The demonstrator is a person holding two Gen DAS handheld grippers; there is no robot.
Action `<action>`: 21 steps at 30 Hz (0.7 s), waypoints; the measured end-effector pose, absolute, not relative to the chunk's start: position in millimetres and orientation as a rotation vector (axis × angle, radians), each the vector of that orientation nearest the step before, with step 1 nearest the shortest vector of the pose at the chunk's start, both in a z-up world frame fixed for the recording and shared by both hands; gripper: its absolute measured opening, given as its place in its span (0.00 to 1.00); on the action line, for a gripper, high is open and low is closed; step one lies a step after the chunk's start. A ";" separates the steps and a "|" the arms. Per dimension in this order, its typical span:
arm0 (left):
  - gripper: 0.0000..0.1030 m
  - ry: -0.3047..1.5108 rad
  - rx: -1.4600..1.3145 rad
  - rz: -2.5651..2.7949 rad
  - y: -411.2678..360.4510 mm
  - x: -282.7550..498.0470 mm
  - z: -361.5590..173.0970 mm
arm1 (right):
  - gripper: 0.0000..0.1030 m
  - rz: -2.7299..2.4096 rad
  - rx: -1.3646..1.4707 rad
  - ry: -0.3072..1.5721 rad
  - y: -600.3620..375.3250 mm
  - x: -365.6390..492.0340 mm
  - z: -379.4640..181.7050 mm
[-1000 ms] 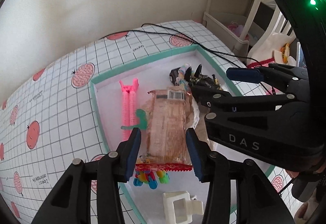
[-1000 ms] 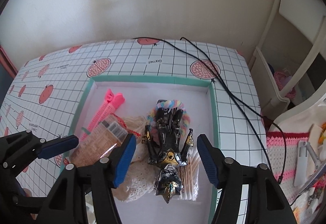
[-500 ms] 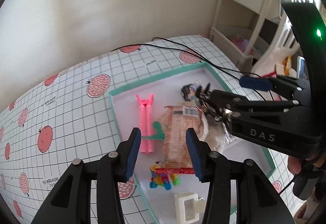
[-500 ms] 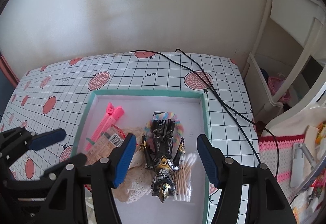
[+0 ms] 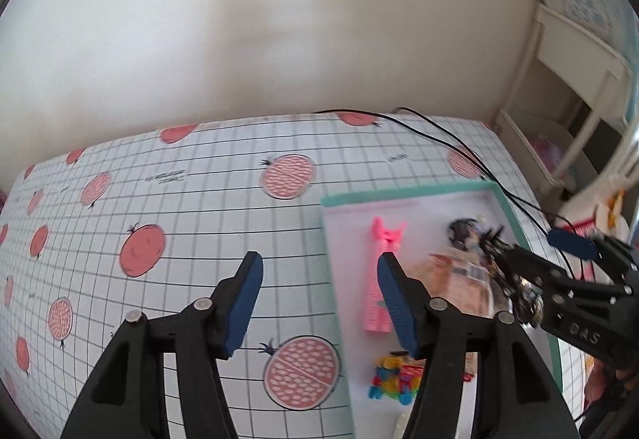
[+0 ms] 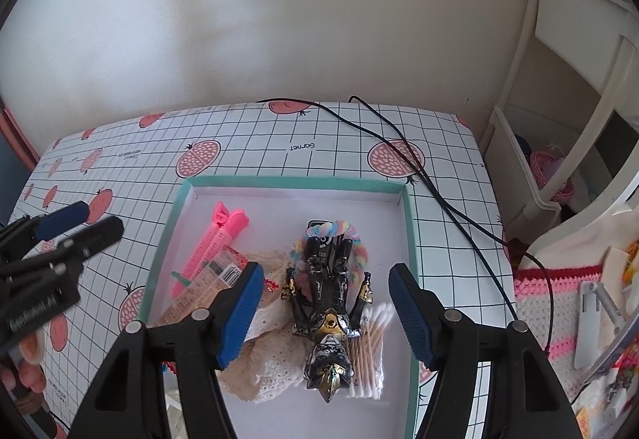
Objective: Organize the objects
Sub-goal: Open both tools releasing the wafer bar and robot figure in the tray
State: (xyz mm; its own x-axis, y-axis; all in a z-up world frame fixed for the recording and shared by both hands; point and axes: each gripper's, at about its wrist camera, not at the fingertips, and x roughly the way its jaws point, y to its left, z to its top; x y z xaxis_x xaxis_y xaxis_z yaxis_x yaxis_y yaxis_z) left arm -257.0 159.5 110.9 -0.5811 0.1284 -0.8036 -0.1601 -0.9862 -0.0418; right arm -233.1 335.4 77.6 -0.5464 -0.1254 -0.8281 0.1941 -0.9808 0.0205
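A white tray with a teal rim (image 6: 295, 182) (image 5: 399, 195) lies on the pomegranate tablecloth. Inside are a pink clip (image 6: 217, 243) (image 5: 381, 271), a snack packet (image 6: 207, 287) (image 5: 459, 279), a lace cloth (image 6: 267, 359), a black-and-gold toy figure (image 6: 327, 303) lying on a rainbow hair tie (image 6: 331, 229), cotton swabs (image 6: 369, 351) and a small colourful toy (image 5: 393, 379). My right gripper (image 6: 325, 291) hovers open above the figure, holding nothing. My left gripper (image 5: 319, 291) is open and empty, raised over the tray's left rim.
A black cable (image 6: 419, 159) runs across the tablecloth (image 5: 159, 199) behind and right of the tray. A white shelf unit (image 6: 559, 79) stands at the right, with a pink crocheted mat (image 6: 559, 299) below it. The wall is close behind the table.
My left gripper has lifted away from the snack packet and swung left to the tray's edge, still open. The right gripper has risen and drawn back a little above the figure.
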 end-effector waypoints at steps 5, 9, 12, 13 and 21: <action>0.77 0.005 -1.358 2.701 146.2 -263.1 111.7 | 0.69 -2.611 1.387 0.103 333.8 -233.0 77.2; 0.83 -0.002 -1.349 2.735 140.6 -263.7 113.4 | 0.79 -2.611 1.374 0.099 332.3 -232.9 77.3; 0.97 0.002 -1.348 2.761 137.5 -264.1 113.2 | 0.86 -2.614 1.364 0.091 332.3 -232.9 77.1; 0.99 -0.002 -1.343 2.772 135.9 -264.0 113.1 | 0.96 -2.619 1.356 0.087 332.7 -232.9 77.5; 1.00 -0.019 -1.338 2.795 130.4 -265.4 114.3 | 1.00 -2.621 1.337 0.060 330.3 -232.6 78.4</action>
State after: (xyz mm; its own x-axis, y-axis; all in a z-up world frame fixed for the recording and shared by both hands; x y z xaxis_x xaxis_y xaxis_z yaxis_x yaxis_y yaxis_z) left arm -265.4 130.4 114.3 -0.6264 0.0443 -0.7782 -0.0339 -0.9990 -0.0295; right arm -232.6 330.3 78.4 -0.5714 -0.1575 -0.8054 0.1941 -0.9795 0.0538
